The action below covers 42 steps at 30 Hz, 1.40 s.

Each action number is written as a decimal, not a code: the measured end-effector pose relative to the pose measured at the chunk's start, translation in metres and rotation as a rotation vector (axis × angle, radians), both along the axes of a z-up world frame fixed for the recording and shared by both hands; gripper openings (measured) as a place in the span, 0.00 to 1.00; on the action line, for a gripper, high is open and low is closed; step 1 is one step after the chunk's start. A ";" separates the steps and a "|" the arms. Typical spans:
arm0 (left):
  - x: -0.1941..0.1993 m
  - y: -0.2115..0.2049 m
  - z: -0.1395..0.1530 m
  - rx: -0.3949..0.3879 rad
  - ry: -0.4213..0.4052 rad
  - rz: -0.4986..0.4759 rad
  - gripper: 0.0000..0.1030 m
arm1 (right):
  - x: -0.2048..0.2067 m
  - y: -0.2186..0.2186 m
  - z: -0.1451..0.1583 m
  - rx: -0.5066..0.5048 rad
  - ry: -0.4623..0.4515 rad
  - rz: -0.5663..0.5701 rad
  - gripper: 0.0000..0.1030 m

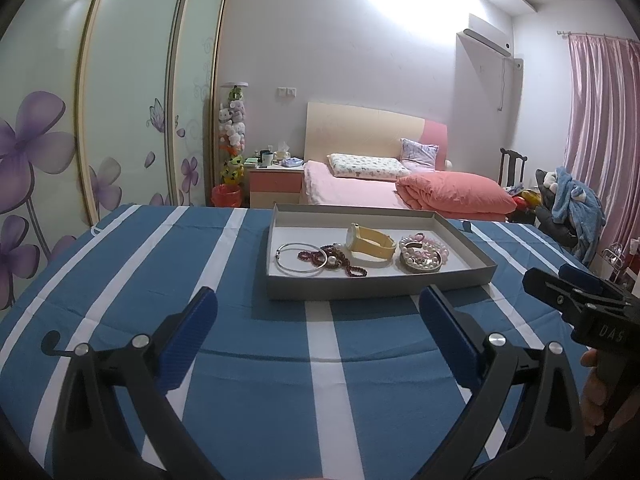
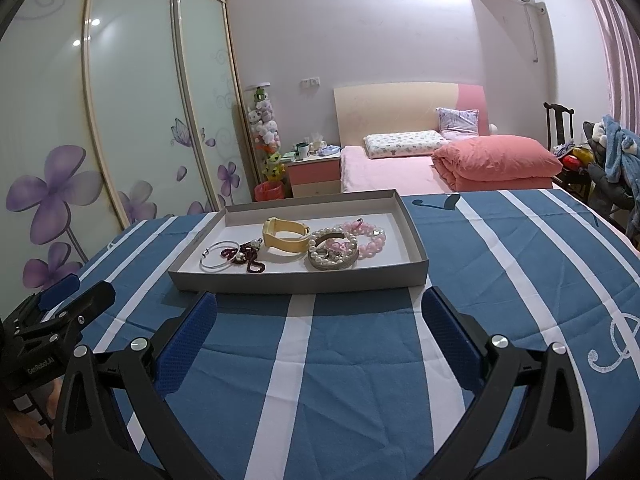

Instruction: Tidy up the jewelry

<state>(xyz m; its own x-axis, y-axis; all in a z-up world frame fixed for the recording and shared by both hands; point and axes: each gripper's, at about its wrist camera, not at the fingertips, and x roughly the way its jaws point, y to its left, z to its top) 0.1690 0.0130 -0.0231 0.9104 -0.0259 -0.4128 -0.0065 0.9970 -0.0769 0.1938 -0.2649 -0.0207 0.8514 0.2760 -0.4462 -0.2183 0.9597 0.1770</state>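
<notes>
Both claws, left point(image 1: 316, 308) and right point(image 2: 318, 312), hang wide open and empty over the striped counter point(image 1: 248, 360), just short of the tray point(image 1: 360, 286). Inside lie a bangle point(image 1: 298, 260), dark beads point(image 1: 340, 262), a yellow watch point(image 1: 370, 246) and pearls point(image 1: 420, 258), tangled and hard to separate. Pink beads point(image 2: 370, 240) show clearly only from the right wrist.
</notes>
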 end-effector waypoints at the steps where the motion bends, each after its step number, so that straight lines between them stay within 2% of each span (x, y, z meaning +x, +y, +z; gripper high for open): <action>1: 0.000 0.000 0.000 0.000 0.000 -0.001 0.96 | 0.000 0.000 0.000 0.000 0.001 0.000 0.98; 42: 0.001 -0.003 -0.006 -0.001 0.008 -0.001 0.96 | 0.000 0.000 0.000 0.000 0.004 0.000 0.98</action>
<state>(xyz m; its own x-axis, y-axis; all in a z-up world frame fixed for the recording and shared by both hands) 0.1698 0.0099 -0.0292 0.9071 -0.0274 -0.4201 -0.0059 0.9970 -0.0778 0.1943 -0.2650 -0.0205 0.8496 0.2756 -0.4496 -0.2173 0.9598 0.1777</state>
